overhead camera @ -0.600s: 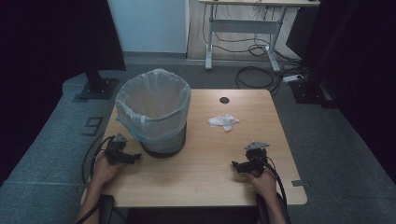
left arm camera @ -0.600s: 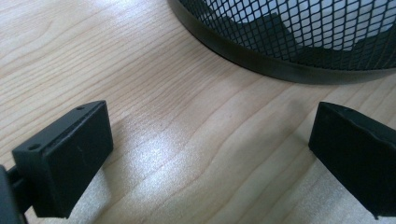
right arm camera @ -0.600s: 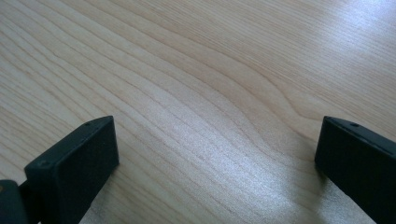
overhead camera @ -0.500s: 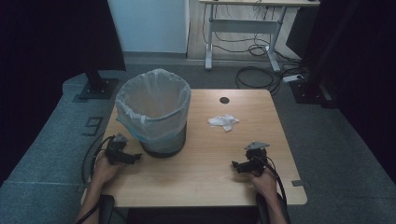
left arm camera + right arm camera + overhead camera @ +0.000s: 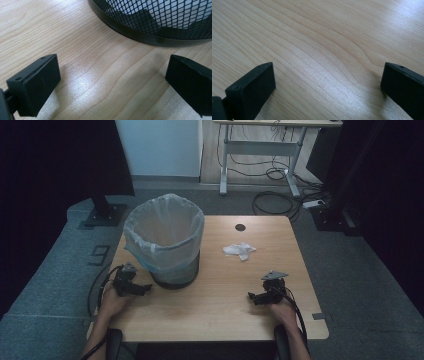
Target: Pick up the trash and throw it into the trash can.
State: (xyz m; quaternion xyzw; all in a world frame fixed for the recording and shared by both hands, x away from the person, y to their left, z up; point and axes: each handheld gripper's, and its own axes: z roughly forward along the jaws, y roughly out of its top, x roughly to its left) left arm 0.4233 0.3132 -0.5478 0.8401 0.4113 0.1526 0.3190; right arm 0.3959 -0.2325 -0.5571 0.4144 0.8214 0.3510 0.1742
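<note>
A pale wooden table [image 5: 215, 305] stands on grey carpet [image 5: 45, 285] in a dim room — dark curtains [image 5: 45, 165] hang on both sides. Far beyond the jaws, a light wall panel [image 5: 160, 145] catches the glow, a white-framed desk [image 5: 260, 145] stands beside it, and black cables [image 5: 272, 202] tangle on the floor beneath — near a power strip [image 5: 317, 203].

both tongs, left tongs [image 5: 145, 288] and right tongs [image 5: 251, 296], are chunky black things with screw-holed rectangular jaws, black trailing cables, grey triangular top plates

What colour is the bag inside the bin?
White, see-through bag; the high view shows it best.
</note>
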